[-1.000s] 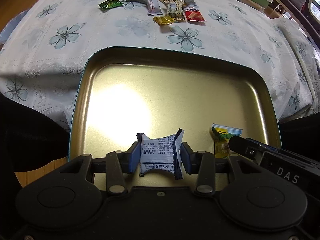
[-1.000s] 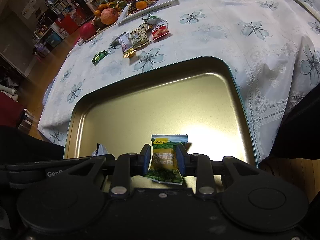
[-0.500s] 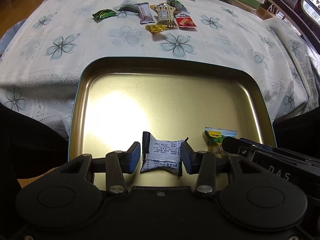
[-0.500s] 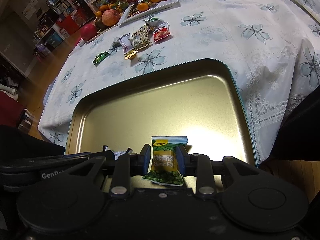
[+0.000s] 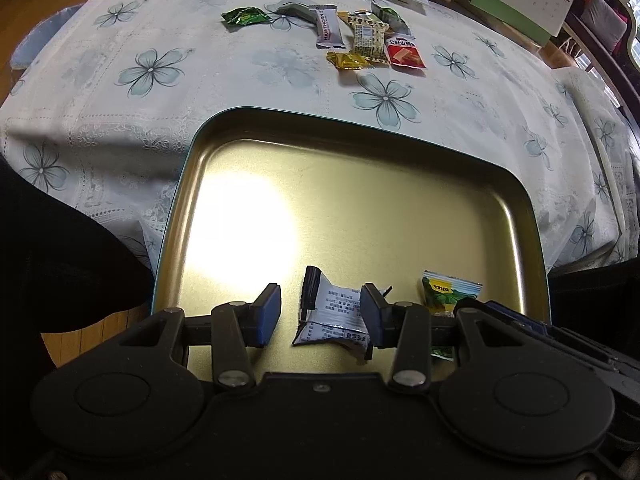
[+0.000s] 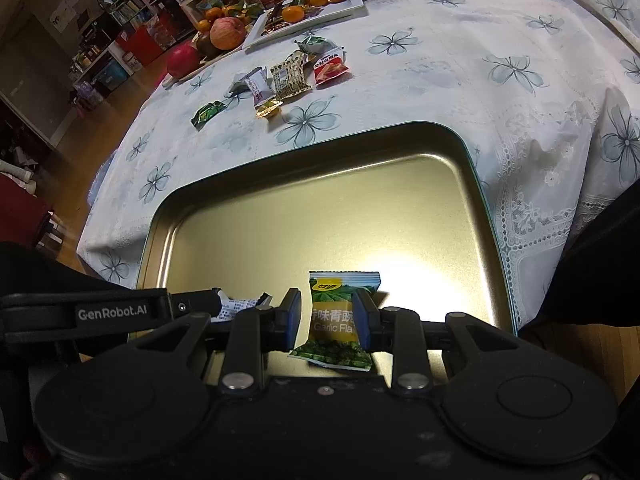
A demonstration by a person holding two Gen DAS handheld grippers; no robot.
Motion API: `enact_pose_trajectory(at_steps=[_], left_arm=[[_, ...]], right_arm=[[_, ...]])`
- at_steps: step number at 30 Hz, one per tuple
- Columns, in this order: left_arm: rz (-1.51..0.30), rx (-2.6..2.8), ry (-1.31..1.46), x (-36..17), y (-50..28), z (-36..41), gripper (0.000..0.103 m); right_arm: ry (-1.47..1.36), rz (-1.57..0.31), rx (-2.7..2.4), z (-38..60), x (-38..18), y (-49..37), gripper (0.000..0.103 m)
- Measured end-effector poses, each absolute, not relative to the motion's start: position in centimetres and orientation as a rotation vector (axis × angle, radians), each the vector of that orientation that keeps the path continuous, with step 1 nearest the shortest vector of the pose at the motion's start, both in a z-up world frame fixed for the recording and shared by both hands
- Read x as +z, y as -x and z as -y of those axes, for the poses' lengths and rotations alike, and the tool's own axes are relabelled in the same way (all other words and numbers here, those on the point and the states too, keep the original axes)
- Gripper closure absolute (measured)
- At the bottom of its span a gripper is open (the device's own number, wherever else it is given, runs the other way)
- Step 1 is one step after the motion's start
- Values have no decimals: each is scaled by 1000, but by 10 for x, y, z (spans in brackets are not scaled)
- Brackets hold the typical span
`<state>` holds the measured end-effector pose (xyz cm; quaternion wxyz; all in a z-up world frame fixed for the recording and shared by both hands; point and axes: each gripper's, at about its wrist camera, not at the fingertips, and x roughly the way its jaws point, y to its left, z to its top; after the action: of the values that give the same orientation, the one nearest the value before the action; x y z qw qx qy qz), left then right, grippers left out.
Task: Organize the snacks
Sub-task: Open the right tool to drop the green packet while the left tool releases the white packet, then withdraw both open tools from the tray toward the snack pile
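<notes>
A gold tin tray [image 5: 320,114] with a teal rim lies on the flowered tablecloth. My left gripper [image 5: 319,316] is open over the tray's near edge. A white and blue snack packet [image 5: 336,316] lies in the tray between its pads, close against the right pad and apart from the left one. My right gripper [image 6: 326,318] is shut on a green garlic-flavour packet [image 6: 334,300], held upright just above the tray [image 6: 320,140] floor. That green packet [image 5: 450,292] also shows at the right of the left wrist view. Several loose snacks [image 5: 360,36] lie beyond the tray.
The loose snacks [image 6: 280,76] sit mid-table. Behind them stand a white plate with oranges [image 6: 312,12], an apple [image 6: 227,32] and a green calendar stand [image 5: 516,4]. Dark clothing of the person [image 5: 60,264] flanks the tray. The table edge drops off at the left.
My left gripper's jaws have spread and let go of the white and blue packet, which now lies on the tray floor. The right gripper has kept still with the green packet.
</notes>
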<state>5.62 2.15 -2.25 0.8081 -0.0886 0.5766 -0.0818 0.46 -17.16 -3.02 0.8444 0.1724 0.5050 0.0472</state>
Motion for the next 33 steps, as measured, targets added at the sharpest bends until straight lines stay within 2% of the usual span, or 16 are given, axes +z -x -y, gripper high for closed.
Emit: enact_pose_trajectory(at_steps=[20, 24, 33], left_arm=[[-1278, -144, 153, -30, -60, -16, 52], [-1288, -124, 131, -32, -61, -15, 52], [-1321, -118, 76, -27, -64, -20, 52]], right_arm=[[-380, -1140, 106, 166, -43, -13, 67], [-371, -1147, 104, 164, -45, -14, 62], [-355, -1186, 109, 165, -42, -17, 59]])
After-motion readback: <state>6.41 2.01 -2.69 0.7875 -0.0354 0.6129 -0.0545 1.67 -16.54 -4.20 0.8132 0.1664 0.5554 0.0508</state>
